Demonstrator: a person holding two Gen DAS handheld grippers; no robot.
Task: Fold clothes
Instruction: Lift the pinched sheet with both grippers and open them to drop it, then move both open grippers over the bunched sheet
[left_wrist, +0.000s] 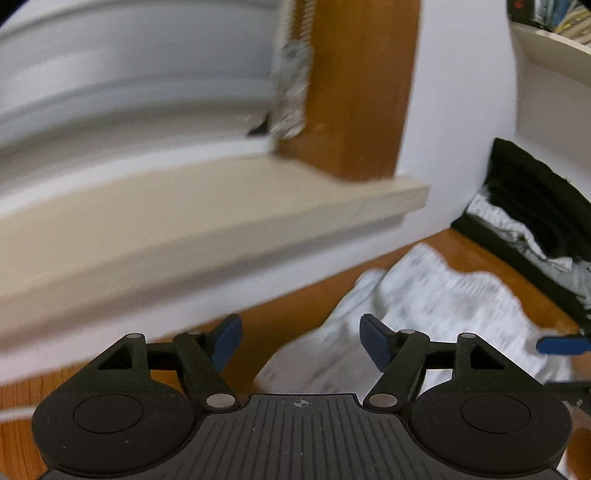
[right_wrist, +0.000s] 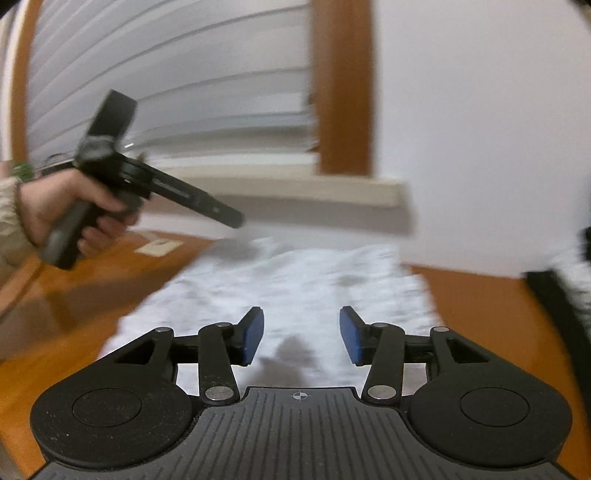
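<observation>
Both grippers are held w/ jaws apart, nothing clamped. Left gripper (left_wrist: 301, 341) is raised above the wooden table (left_wrist: 291, 325), aimed toward the window sill (left_wrist: 207, 206); right gripper (right_wrist: 301, 334) hovers low over the white patterned garment (right_wrist: 295, 284), which is spread on the table, a bit rumpled. In the right wrist view the left hand (right_wrist: 70, 206) is seen up at left, tool pointing down toward the garment's far-left edge. A dark basket of other clothes (left_wrist: 532, 221) sits at the right, near the garment.

Judged step: reach-in for a first grasp. To be done well, edges/corners should be picked, not mid-cloth; one layer only per pad pair; both grips matched on the same side so the fold lands square. Frames are motion-blurred, so hems can't be told.
</observation>
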